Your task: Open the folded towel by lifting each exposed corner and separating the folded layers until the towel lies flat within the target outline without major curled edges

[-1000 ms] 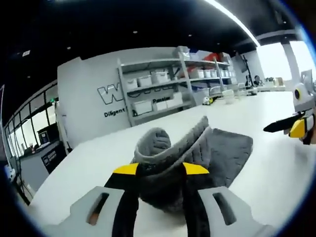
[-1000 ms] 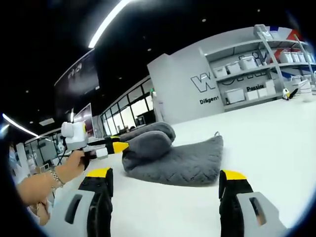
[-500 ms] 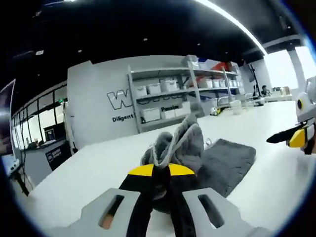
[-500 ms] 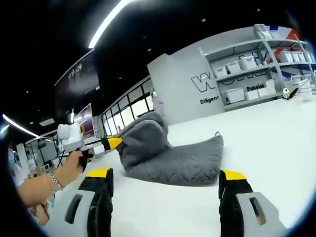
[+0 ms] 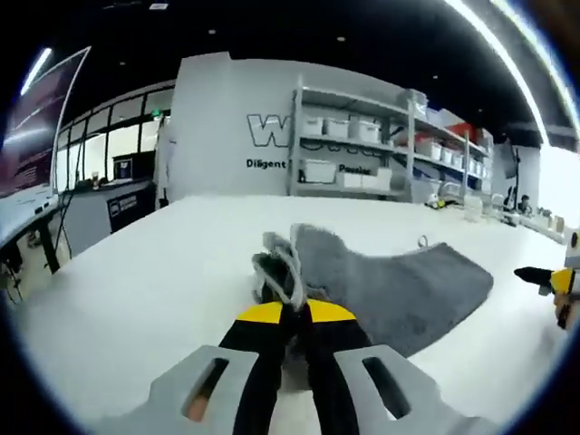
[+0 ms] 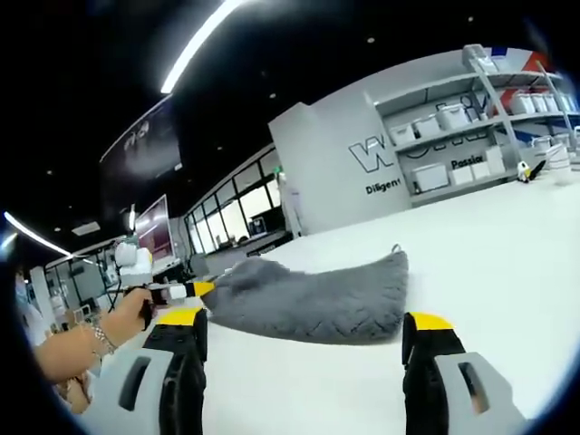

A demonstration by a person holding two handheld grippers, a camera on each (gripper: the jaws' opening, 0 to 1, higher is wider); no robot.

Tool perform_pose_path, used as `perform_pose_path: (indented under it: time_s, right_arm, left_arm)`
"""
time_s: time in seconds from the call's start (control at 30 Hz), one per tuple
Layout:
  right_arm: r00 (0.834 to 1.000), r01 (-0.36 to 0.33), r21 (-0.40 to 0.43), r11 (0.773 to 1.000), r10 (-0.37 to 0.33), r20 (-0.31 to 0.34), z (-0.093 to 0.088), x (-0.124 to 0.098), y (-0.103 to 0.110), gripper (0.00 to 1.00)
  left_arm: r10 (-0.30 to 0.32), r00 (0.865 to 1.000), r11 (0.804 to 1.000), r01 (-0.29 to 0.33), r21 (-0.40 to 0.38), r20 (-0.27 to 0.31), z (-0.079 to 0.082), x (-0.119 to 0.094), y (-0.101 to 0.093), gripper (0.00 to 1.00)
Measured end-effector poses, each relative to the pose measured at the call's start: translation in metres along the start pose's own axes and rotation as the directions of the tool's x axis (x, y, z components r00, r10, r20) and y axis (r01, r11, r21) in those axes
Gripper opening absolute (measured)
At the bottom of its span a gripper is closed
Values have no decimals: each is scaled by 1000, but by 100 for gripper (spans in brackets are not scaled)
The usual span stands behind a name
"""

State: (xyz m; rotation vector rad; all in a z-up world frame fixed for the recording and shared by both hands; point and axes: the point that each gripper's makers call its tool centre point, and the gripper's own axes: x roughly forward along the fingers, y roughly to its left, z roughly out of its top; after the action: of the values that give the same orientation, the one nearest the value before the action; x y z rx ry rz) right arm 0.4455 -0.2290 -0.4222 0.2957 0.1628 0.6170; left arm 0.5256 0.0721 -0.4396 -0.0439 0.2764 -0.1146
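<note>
So in the left gripper view the left gripper (image 5: 294, 313) has its yellow-tipped jaws pinched together on a bunched-up corner of the grey towel (image 5: 399, 285), and that pinched bit stands up in a little ridge right above the tips. From there the rest of the towel spreads away to the right, lying low on the white desk (image 5: 136, 281), with a small loop tag poking up at its far edge. At the right edge of that view you can see the tip of the other gripper, close to the desk and apart from the towel. Behind the desk there's a grey wall with big lettering (image 5: 272, 131) and a rack of shelves (image 5: 362, 145) with white bins on it. Over in the right gripper view, a person's hand (image 6: 122, 313) with a bracelet holds the left gripper at the far left, its yellow tip touching the towel's left end. The towel (image 6: 317, 290) sits mid-desk, mostly laid out but still a bit lumpy, and its right edge rises in a fold. The right gripper (image 6: 304, 331) has its jaws wide apart, holding nothing, hovering over the bare desk just in front of the towel's near edge.
</note>
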Motion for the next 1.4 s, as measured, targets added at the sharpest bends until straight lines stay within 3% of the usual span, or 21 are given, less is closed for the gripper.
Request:
perform_pose_path:
  time_s: [0.13, 0.4, 0.53, 0.63, 0.83, 0.97, 1.1, 1.2, 1.27, 1.4]
  right_arm:
    - [1000, 0, -6, 1000, 0, -2, -1, 0, 1, 90]
    - [1000, -2, -10, 1000, 1, -13, -3, 1, 1, 90]
    - [1000, -2, -12, 1000, 1, -15, -3, 1, 1, 90]
    - [1000, 0, -8, 1000, 0, -15, -3, 1, 0, 90]
    - [1000, -1, -17, 1000, 1, -21, -4, 2, 0, 90]
    - [1000, 4, -19, 1000, -5, -28, -5, 2, -1, 90]
    - [999, 9, -32, 999, -11, -38, -8, 3, 0, 90]
    - [999, 11, -51, 999, -13, -38, -7, 4, 1, 91]
    - [999, 10, -66, 998, -14, -49, -10, 5, 2, 92]
    - [998, 15, -70, 997, -19, -60, -12, 6, 1, 93]
  left_arm:
    - [6, 999, 999, -8, -54, -45, -16, 5, 10, 7]
    - [35, 991, 999, -34, 7, -128, -35, 11, 17, 7]
    - [46, 992, 999, -45, 7, -121, -33, 12, 18, 7]
    - [66, 992, 996, -59, 71, -110, -32, 17, 21, 7]
    - [68, 994, 993, -59, 104, -86, -32, 20, 21, 10]
    - [30, 997, 991, -20, 134, -71, -30, 18, 20, 13]
    - [-28, 999, 999, 28, 24, 22, -13, 12, 18, 34]
    - [-95, 994, 995, 93, 40, 62, -4, 3, 9, 33]
    - [-141, 985, 989, 136, 50, 101, 2, -4, -1, 35]
    - [-259, 950, 966, 258, 28, 173, 12, -24, -25, 53]
